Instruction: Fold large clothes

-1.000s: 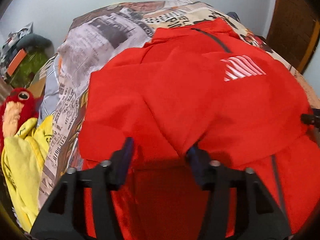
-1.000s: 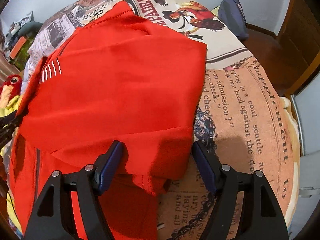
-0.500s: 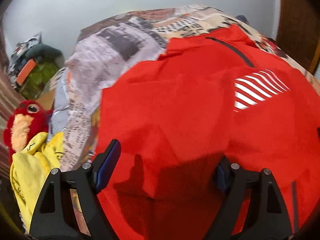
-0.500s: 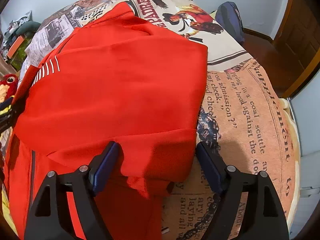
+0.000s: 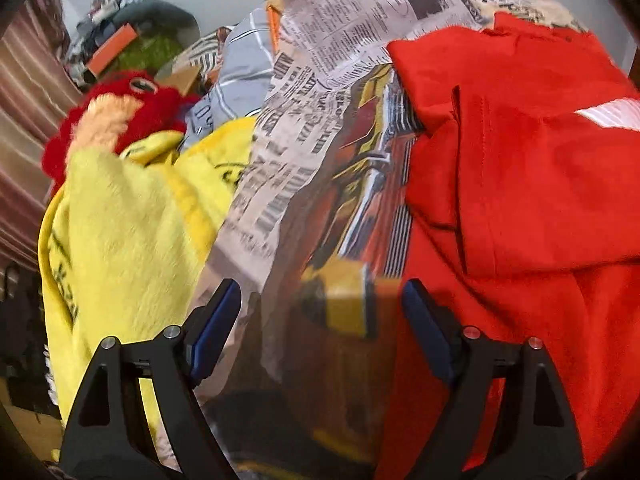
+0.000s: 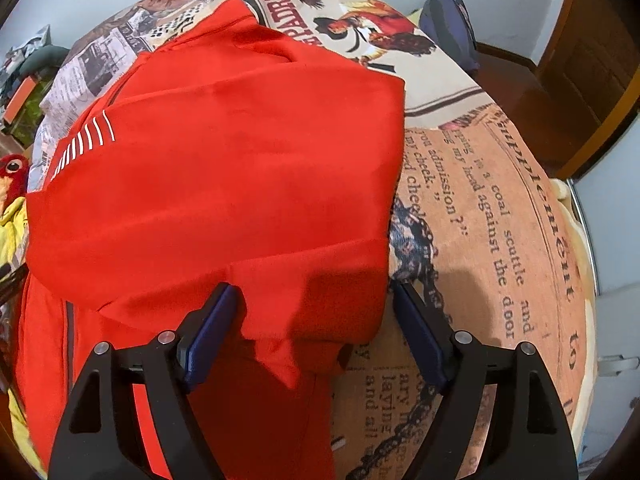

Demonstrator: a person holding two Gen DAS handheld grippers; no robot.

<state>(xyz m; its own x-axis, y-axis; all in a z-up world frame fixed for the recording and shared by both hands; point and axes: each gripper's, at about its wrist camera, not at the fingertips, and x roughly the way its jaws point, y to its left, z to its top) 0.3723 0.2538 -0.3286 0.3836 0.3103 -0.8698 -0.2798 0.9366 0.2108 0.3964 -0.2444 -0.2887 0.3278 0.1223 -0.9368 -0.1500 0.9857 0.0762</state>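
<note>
A red jacket (image 6: 224,184) with a white striped logo lies partly folded on a bed covered in a newspaper-print sheet (image 6: 492,216). In the left wrist view the jacket (image 5: 520,184) fills the right side. My left gripper (image 5: 320,316) is open and empty, over the sheet just left of the jacket's edge. My right gripper (image 6: 312,316) is open, its fingers on either side of the jacket's folded lower right corner, with nothing pinched.
A yellow fleece blanket (image 5: 132,220) and a red plush toy (image 5: 120,108) lie at the bed's left side. A grey striped cloth (image 5: 244,60) lies behind them. A dark bag (image 6: 452,28) sits at the far end. A wooden door (image 6: 592,64) stands at the right.
My left gripper has swung left off the jacket and now faces the sheet and yellow blanket. My right gripper has stayed open over the jacket's corner, edging slightly forward.
</note>
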